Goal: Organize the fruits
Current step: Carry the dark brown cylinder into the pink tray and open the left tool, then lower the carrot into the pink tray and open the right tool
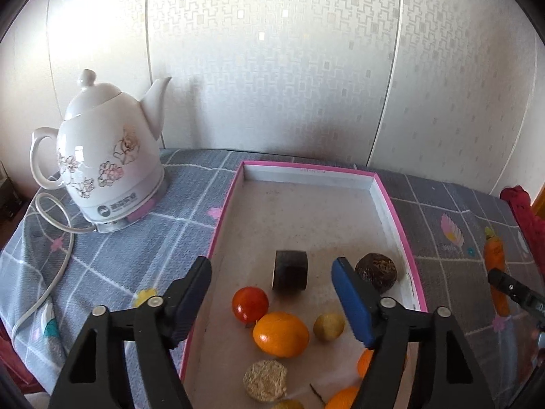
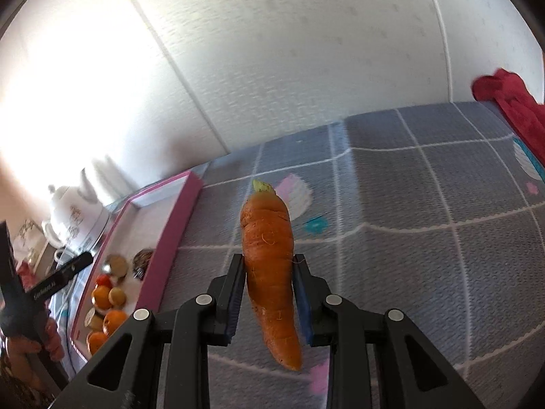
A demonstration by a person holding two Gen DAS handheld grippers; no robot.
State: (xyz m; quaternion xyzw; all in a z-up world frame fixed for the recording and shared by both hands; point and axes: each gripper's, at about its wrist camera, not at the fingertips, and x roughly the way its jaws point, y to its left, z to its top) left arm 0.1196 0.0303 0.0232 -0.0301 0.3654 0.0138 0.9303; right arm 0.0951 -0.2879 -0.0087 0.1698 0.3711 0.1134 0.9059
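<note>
A pink-rimmed tray (image 1: 396,211) holds a tomato (image 1: 249,304), an orange (image 1: 280,334), a small yellow fruit (image 1: 328,326), a dark round fruit (image 1: 376,272), a dark cylinder (image 1: 290,270) and a tan disc (image 1: 265,380). My left gripper (image 1: 272,274) is open and empty above the tray's near part. My right gripper (image 2: 269,262) is shut on a carrot (image 2: 270,266), its green stub pointing away, over the cloth right of the tray (image 2: 177,225). The carrot also shows in the left wrist view (image 1: 495,262).
A white floral kettle (image 1: 105,163) with a cord stands on the grey checked cloth (image 1: 143,252) left of the tray. A red cloth (image 2: 511,109) lies at the far right edge. A papered wall runs behind the table.
</note>
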